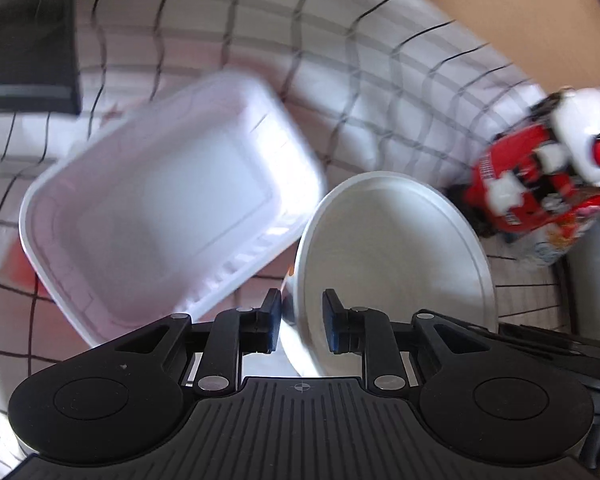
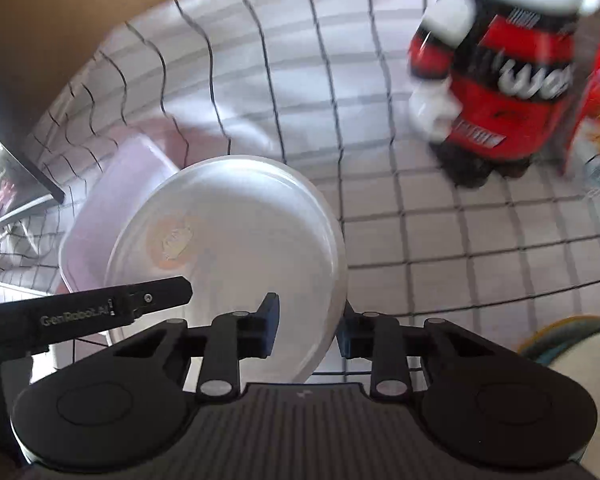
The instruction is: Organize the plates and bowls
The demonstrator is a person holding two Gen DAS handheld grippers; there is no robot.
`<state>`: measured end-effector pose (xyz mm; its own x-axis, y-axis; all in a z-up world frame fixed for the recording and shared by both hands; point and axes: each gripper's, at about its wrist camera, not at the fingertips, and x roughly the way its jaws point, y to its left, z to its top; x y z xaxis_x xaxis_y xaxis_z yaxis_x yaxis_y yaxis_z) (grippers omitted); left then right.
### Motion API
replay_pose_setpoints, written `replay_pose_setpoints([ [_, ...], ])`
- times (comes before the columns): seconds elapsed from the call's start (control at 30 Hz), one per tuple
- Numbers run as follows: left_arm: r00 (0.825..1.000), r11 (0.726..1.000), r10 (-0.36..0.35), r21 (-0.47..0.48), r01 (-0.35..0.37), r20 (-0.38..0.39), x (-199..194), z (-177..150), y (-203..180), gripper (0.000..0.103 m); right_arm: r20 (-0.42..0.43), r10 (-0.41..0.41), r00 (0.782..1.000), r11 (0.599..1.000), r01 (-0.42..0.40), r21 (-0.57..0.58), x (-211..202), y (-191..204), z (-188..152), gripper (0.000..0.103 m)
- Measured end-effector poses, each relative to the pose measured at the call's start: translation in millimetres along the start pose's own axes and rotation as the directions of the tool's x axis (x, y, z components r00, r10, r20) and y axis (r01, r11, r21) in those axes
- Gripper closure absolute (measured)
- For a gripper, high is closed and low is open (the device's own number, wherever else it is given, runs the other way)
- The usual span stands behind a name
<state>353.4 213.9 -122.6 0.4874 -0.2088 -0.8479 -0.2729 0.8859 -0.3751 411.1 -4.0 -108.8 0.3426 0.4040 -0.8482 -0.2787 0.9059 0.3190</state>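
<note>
Straddling the rim of a round white plastic plate [image 1: 392,264], the left gripper [image 1: 300,320] has its two blue-padded jaws a little apart, one on each side of the tilted plate edge. A narrow gap shows beside each pad, so I cannot tell if they really press the plate or only stand around it. The plate stands on its edge, leaning, just beside a white rectangular plastic container [image 1: 168,208] that lies open side up on the white tablecloth with a black grid pattern [image 1: 380,80]. The container is blurred.

From the right wrist camera, the right gripper [image 2: 306,330] also has its jaws around the same round white plastic plate [image 2: 236,252], at the lower right part of the rim. The left pad [image 2: 270,330] is in front of the plate face and the right pad is behind the rim, partly hidden; a firm grasp I cannot confirm. The white rectangular plastic container [image 2: 100,224] is behind the plate, touching or almost touching it. A red, white and black plush toy [image 2: 496,80] stands farther on the cloth, well apart from the plate.
</note>
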Motion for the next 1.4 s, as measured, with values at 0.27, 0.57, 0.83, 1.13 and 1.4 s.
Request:
replay_pose_setpoints([
  [0.27,0.995,0.989,-0.072,0.134,0.063,0.063,-58.2,3.3,-80.0,0.079,0.140,-0.019,0.990,0.998,0.026,-0.050,-95.5,-30.3,-0.5,0.074],
  [0.57,0.995,0.962,-0.097,0.257,0.087,0.025,-78.6,-36.4,-185.1,0.078,0.199,-0.017,0.980,0.997,0.032,-0.075,-171.9,-99.3,-31.5,0.074],
  [0.83,0.997,0.961,-0.028,0.272,0.046,-0.070,-37.8,-81.6,-217.7,0.075,0.141,0.042,0.989,0.992,-0.025,-0.121,-165.0,-144.5,-60.0,0.066],
  [1.13,1.000,0.990,-0.001,0.140,0.004,-0.022,-27.1,-106.0,-196.1,0.075,0.112,0.048,0.993,0.977,-0.024,-0.212,-136.4,-162.7,-75.1,0.057],
  [1.4,0.997,0.998,0.030,0.061,-0.034,0.067,-77.7,-112.2,-156.4,0.075,0.178,0.082,0.981,0.968,-0.036,-0.248,-161.5,-144.6,-77.8,0.055],
])
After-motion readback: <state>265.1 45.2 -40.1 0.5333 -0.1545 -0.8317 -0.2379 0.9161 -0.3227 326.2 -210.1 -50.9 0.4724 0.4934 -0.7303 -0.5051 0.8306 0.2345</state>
